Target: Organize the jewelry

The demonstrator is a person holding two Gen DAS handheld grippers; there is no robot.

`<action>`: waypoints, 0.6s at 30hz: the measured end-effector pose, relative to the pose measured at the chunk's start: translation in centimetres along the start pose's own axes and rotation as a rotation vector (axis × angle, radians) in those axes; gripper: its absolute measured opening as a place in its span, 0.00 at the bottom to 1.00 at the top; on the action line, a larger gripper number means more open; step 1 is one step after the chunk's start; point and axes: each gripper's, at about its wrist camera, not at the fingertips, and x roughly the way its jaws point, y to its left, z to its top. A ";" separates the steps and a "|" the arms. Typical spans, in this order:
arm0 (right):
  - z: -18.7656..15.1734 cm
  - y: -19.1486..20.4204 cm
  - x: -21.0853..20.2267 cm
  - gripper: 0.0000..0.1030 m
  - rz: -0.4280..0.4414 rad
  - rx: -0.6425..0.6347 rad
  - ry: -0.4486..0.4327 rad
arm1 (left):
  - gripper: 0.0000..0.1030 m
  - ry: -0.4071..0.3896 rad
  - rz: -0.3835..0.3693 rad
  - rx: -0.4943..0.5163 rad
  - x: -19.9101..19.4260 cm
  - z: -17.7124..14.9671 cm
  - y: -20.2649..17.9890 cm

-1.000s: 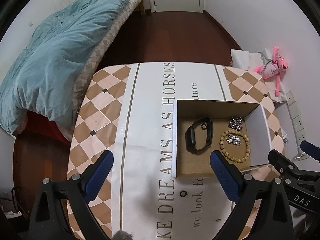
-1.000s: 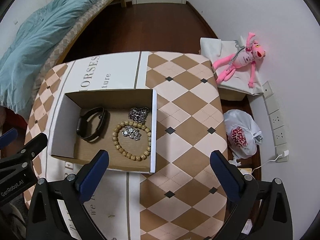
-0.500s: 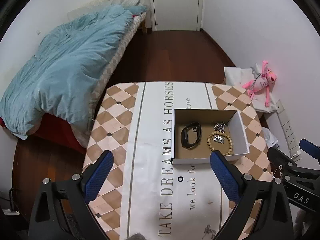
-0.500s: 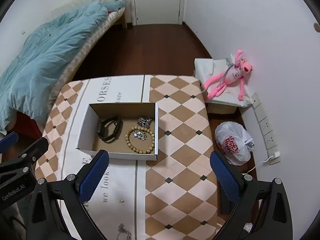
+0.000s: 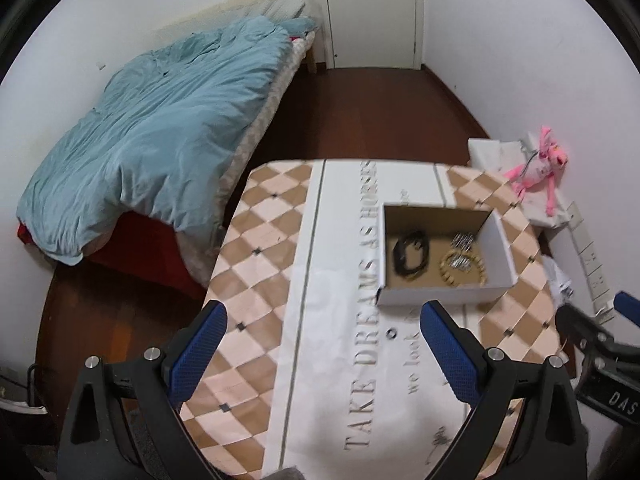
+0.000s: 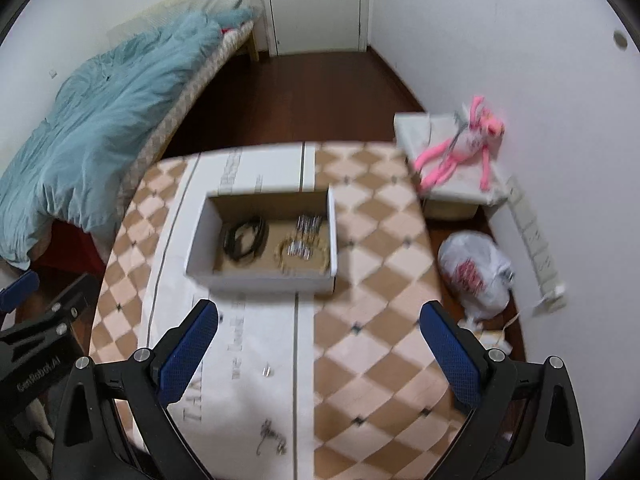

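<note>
An open cardboard box (image 5: 502, 240) (image 6: 198, 236) stands on the checked table. Inside lie a black watch band (image 5: 410, 254) (image 6: 245, 238), a wooden bead bracelet (image 5: 462, 268) (image 6: 304, 256) and a pile of silver pieces (image 5: 464, 240) (image 6: 309, 224). A small ring (image 5: 391, 334) lies on the cloth in front of the box. A thin chain (image 6: 272, 436) (image 5: 440, 438) lies near the table's front edge. My left gripper (image 5: 320, 340) and right gripper (image 6: 318, 340) are both open and empty, held high above the table's near side.
A bed with a blue duvet (image 5: 160, 120) stands left of the table. A pink plush toy (image 6: 464, 144) lies on a white box at the right, with a plastic bag (image 6: 476, 272) on the floor beside it. A door (image 5: 372, 12) is at the back.
Both grippers have pulled back and up from the box; the box looks smaller and farther, and more of the room and the table's front edge shows. Both stay open.
</note>
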 end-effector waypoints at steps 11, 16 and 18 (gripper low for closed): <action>-13.3 0.7 8.7 0.86 0.056 0.042 0.302 | 0.96 0.262 0.067 0.059 6.9 -11.7 0.5; -16.6 1.1 9.6 0.73 0.077 0.034 0.336 | 0.96 0.302 0.068 0.062 7.6 -14.3 0.3; -17.3 1.5 10.0 0.64 0.086 0.024 0.348 | 0.96 0.306 0.071 0.071 7.7 -14.8 0.1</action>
